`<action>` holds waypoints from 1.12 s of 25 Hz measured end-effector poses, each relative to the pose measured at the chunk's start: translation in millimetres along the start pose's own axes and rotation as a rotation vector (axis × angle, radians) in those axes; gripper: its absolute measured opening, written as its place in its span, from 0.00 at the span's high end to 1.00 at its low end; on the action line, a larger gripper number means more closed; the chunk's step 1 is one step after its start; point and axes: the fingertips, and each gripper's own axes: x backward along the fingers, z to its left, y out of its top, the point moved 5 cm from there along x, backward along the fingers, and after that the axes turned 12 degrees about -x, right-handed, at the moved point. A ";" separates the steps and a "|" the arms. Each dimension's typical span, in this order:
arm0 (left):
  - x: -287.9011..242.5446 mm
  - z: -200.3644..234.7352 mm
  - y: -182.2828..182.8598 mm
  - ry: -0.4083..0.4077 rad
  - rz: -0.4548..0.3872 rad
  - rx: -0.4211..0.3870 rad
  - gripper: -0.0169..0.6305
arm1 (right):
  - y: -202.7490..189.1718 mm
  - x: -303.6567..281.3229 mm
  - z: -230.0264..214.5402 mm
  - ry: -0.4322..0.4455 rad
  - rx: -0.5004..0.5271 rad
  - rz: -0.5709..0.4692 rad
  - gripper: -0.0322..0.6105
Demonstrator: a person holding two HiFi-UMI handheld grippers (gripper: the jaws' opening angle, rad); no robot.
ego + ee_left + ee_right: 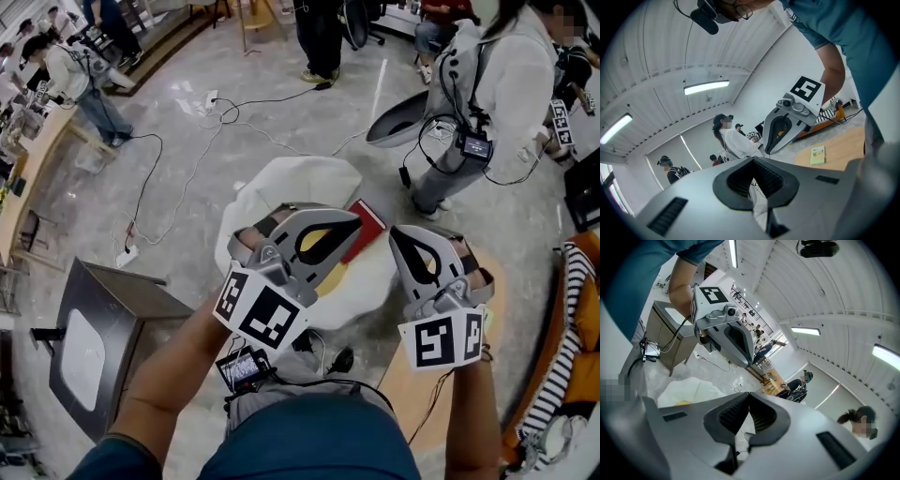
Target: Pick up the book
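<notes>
The floor (178, 84) is grey stone, polished enough to throw back the lights. In the middle of the frame a white cloth (291, 183) lies soft and crumpled, and the book (371, 217) on it shows a smooth red cover. The left gripper (352, 225) and right gripper (396, 236) have matt grey plastic shells; their fingers (693, 201) carry black ribbed pads. At lower right the surface (412, 375) is pale matt wood, beside striped cloth (555, 347).

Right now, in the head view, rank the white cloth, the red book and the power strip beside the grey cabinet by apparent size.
1. white cloth, clearly largest.
2. red book, though the left gripper covers part of it.
3. power strip, smallest and farther away.
</notes>
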 end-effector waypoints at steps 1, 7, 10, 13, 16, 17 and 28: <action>-0.5 2.8 -5.9 -0.002 -0.004 0.001 0.97 | 0.0 -5.8 0.0 -0.002 0.000 0.007 0.93; -7.4 11.9 -32.3 -0.026 -0.021 0.011 0.97 | -8.6 -38.1 -0.1 0.003 0.013 0.053 0.93; -14.5 11.5 -42.9 -0.041 -0.017 0.021 0.97 | -16.9 -52.5 1.9 0.021 0.012 0.067 0.93; -24.2 8.8 -50.7 -0.048 -0.002 0.038 0.97 | -29.7 -61.7 2.2 0.045 0.002 0.071 0.93; -40.0 5.9 -61.6 -0.055 0.028 0.044 0.97 | -47.8 -73.2 -2.0 0.071 -0.010 0.066 0.93; -45.5 4.4 -66.6 -0.059 0.042 0.048 0.97 | -54.6 -78.0 -2.3 0.084 -0.016 0.063 0.93; -116.0 -17.9 -130.8 -0.090 0.166 0.106 0.97 | -151.4 -140.8 -8.7 0.212 -0.015 0.099 0.91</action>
